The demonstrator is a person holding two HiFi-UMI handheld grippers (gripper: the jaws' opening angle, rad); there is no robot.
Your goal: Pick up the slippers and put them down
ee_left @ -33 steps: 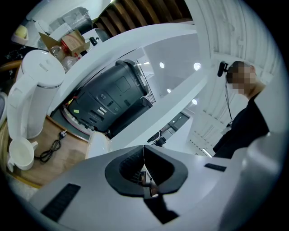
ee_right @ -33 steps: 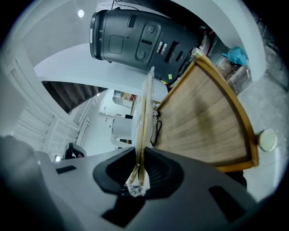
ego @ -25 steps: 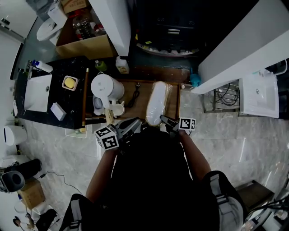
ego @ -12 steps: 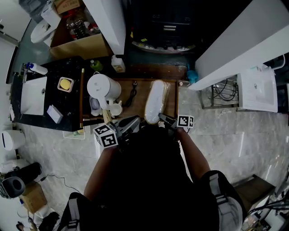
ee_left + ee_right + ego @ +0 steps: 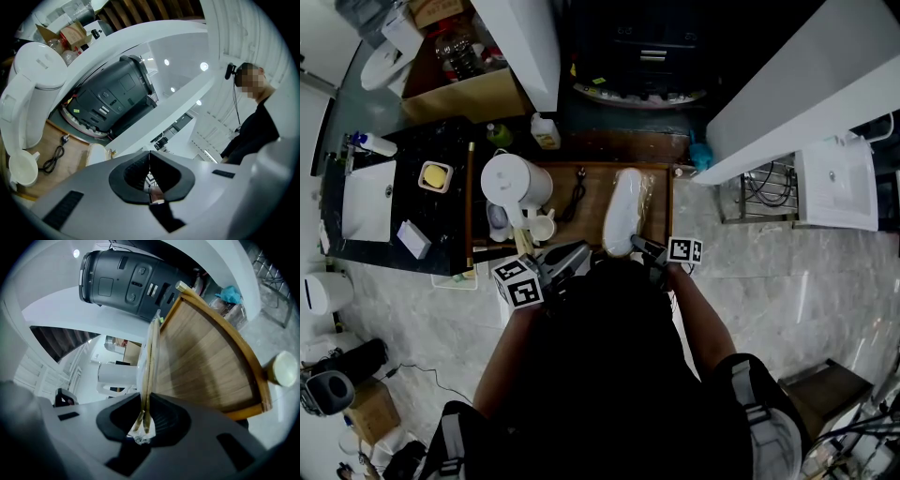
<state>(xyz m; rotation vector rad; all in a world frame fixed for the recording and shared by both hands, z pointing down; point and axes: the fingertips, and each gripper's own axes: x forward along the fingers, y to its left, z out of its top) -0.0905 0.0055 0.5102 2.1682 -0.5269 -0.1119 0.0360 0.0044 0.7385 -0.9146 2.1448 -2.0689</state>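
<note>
On the counter [image 5: 581, 211], in the head view, the slippers [image 5: 625, 211] lay lengthwise on the right half, right of the kettle [image 5: 516, 183]. Against a second earlier little had shifted. The right claw [image 5: 643, 249] stayed at their near end, perhaps a shade lower, so the put-down looked almost done with only the release left. Both forearms reached forward from the body, and the left claw [image 5: 567, 258] hung near the counter's near edge, left of the slippers.

The left gripper view showed the left claw [image 5: 149, 155] pressed together with nothing in it, pointing about level.

The right gripper view showed the right claw [image 5: 143, 416] clamped on the slippers' [image 5: 149, 357] wrapped edge, tilted slightly down over the counter [image 5: 206, 362].
</note>
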